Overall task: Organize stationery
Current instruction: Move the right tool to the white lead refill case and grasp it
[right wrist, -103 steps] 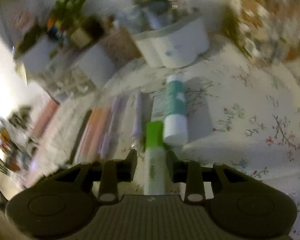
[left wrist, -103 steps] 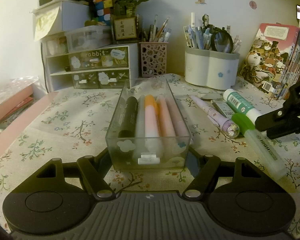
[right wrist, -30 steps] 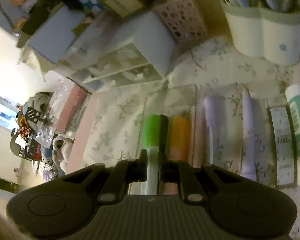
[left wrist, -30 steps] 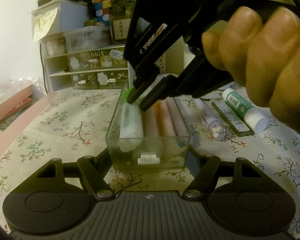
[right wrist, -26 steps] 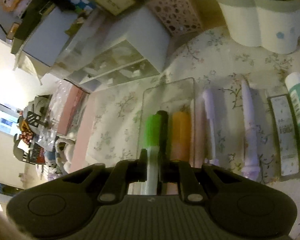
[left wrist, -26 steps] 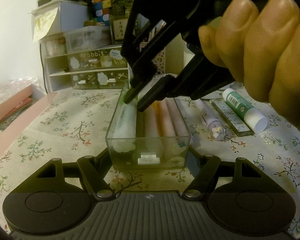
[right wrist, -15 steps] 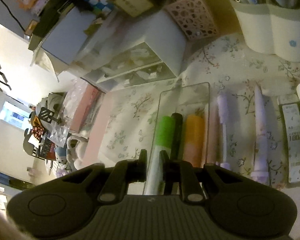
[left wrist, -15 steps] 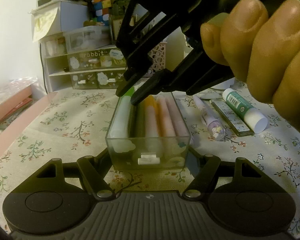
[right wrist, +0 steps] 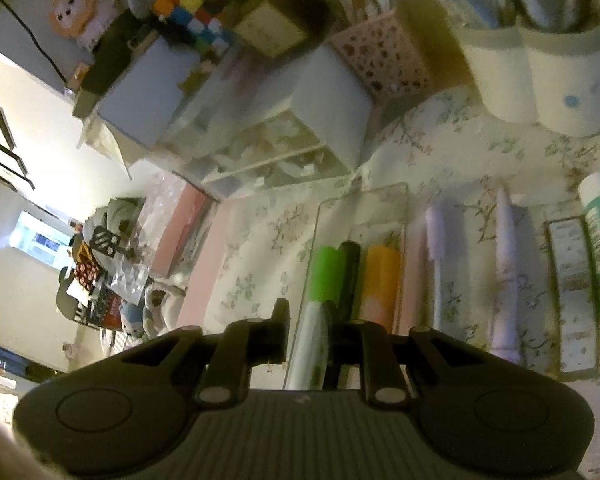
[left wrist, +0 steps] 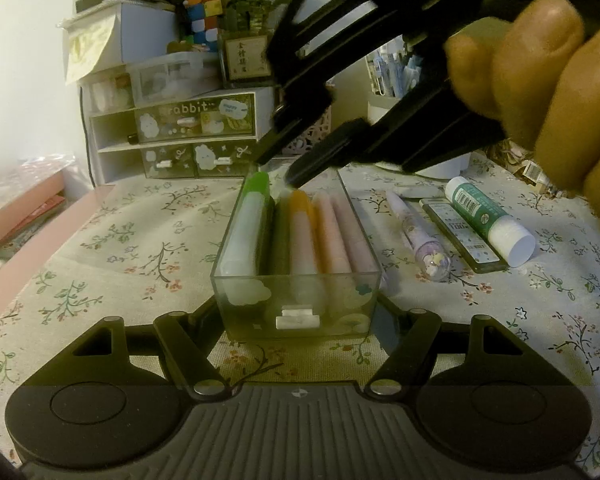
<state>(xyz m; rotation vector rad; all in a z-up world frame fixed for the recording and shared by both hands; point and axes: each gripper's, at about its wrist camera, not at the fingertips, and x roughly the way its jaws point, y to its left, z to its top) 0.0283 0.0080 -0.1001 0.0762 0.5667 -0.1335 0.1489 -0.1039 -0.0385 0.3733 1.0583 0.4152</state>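
A floral tablecloth [left wrist: 112, 240] covers the desk. A white drawer unit [left wrist: 172, 136] stands against the pale wall [left wrist: 24, 80]. Lighting is dim and warm; a bright window [right wrist: 40, 240] shows off to one side.

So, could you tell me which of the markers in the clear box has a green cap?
The green-capped highlighter, lying at the far left of the clear box, against its wall; its neighbours are black, orange and pink.

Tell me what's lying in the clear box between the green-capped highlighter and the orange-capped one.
A dark marker lies between the green-capped highlighter and the orange-capped highlighter inside the clear box. Both views show it, the left wrist view most clearly.
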